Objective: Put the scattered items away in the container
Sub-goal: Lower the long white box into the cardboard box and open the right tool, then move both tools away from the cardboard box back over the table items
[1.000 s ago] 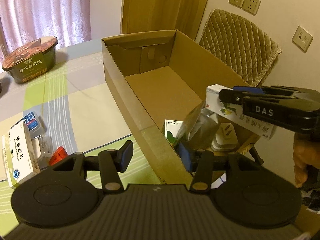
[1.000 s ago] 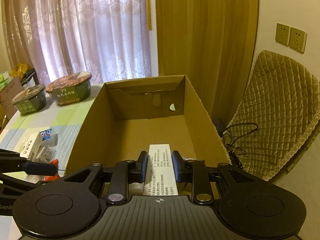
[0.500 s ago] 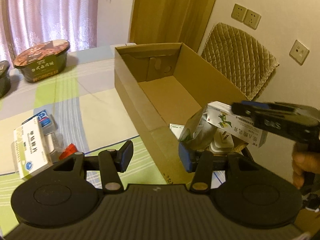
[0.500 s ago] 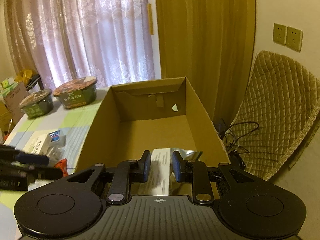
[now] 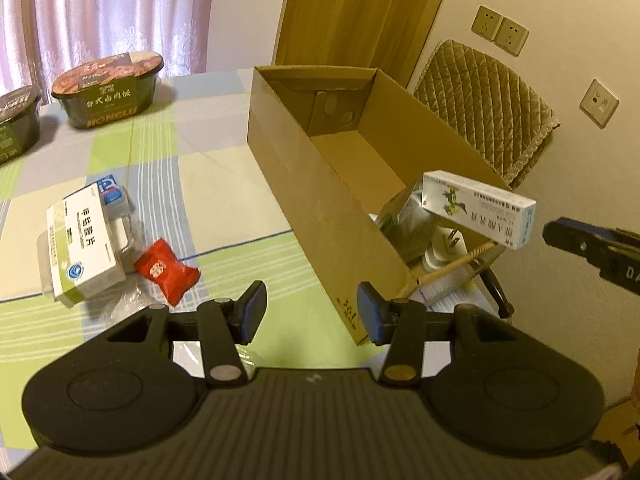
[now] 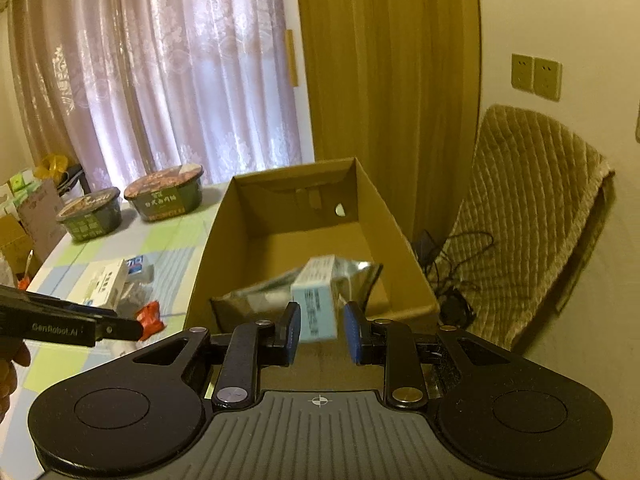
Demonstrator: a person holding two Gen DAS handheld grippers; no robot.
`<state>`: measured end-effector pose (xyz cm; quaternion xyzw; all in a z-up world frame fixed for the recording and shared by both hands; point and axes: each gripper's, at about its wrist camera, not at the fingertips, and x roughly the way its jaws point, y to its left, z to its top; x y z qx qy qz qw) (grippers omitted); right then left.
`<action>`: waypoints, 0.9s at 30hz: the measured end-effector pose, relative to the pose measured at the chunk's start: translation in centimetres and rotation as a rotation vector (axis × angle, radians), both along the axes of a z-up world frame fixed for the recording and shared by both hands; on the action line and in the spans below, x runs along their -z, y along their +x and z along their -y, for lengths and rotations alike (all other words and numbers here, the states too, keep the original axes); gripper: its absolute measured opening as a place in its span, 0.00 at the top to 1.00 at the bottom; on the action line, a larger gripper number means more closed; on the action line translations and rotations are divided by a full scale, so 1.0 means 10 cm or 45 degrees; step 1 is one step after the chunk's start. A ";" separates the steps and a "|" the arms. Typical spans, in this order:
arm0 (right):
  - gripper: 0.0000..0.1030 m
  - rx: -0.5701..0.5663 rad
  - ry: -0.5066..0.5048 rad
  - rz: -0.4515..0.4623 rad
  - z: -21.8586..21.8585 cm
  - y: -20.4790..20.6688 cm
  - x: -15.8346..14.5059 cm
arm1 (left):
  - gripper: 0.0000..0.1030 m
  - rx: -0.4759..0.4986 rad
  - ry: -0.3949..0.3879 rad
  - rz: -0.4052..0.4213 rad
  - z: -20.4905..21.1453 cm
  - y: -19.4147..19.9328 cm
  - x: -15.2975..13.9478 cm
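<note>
Our right gripper (image 6: pixel 320 334), jaws now parted, has just released the medicine carton (image 5: pixel 478 210) above the cardboard box (image 5: pixel 320 204); left gripper (image 5: pixel 310 312) spread, empty.

Candy (image 5: pixel 166 273) left of carton (image 5: pixel 304 184)

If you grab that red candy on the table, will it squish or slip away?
The red candy looks pillow-shaped in a crinkly wrapper, so it would probably give a little rather than break. It seems light and may skid on the cloth if nudged. It lies flat, so rolling is unlikely.
</note>
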<state>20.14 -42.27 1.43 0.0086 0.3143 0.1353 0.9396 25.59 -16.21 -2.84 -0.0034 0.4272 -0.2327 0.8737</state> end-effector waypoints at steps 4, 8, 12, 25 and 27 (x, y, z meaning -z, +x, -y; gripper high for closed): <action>0.71 0.000 -0.015 0.002 -0.06 0.13 0.08 | 0.57 0.002 0.006 -0.006 -0.01 -0.03 0.02; 0.71 -0.022 -0.043 -0.021 -0.16 0.45 0.21 | 0.57 -0.009 0.004 -0.009 -0.03 -0.03 0.01; 0.71 -0.024 -0.064 -0.037 -0.23 0.68 0.28 | 0.56 -0.025 0.012 -0.012 -0.08 -0.02 0.01; 0.71 -0.048 -0.064 -0.009 -0.30 0.61 0.20 | 0.55 -0.069 0.010 -0.037 -0.25 -0.04 0.09; 0.71 -0.055 -0.059 0.000 -0.34 0.59 0.16 | 0.55 -0.075 0.010 -0.038 -0.28 -0.06 0.09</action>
